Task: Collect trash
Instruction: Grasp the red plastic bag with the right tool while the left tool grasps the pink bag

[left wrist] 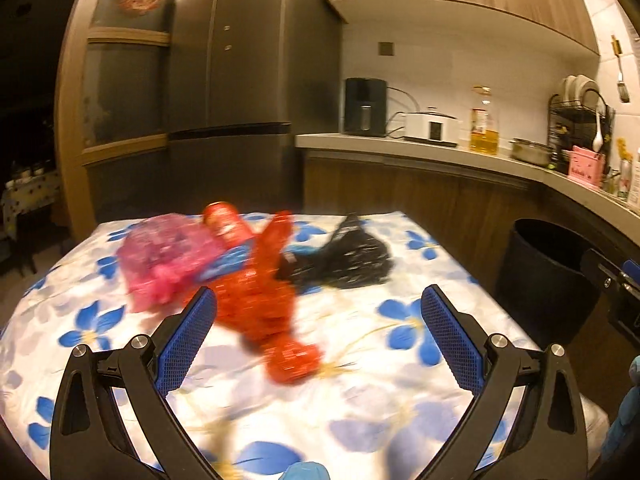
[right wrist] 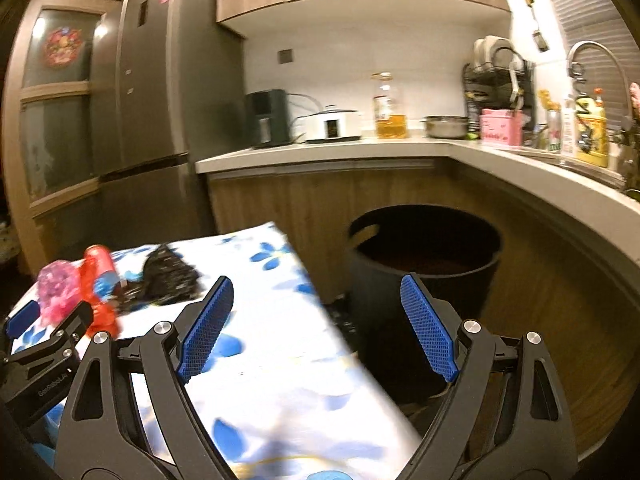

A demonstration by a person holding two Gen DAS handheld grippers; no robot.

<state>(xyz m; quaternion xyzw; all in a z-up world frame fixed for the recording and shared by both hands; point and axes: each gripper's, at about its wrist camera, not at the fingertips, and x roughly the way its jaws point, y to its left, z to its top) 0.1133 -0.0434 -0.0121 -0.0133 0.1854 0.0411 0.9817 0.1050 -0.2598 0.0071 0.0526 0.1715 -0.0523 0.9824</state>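
We hold our left gripper (left wrist: 316,312) with its jaws spread wide over the flowered cloth of the counter (left wrist: 400,392), nothing pressed between the blue pads. Ahead of it lies the trash in a loose cluster: a red plastic bag (left wrist: 260,304) nearest us, reaching in between the fingers without touching either pad, a pink bag (left wrist: 164,264) just to its left, a red can (left wrist: 224,222) behind them, and a crumpled black bag (left wrist: 348,258) to the right, near the far edge of the cloth. Our right gripper (right wrist: 316,322) is also wide and empty, hanging over the right edge of the counter, with the dark round bin (right wrist: 424,256) standing on the floor just beyond that edge. The pictures are blurred, so finer detail of the trash is hard to tell.
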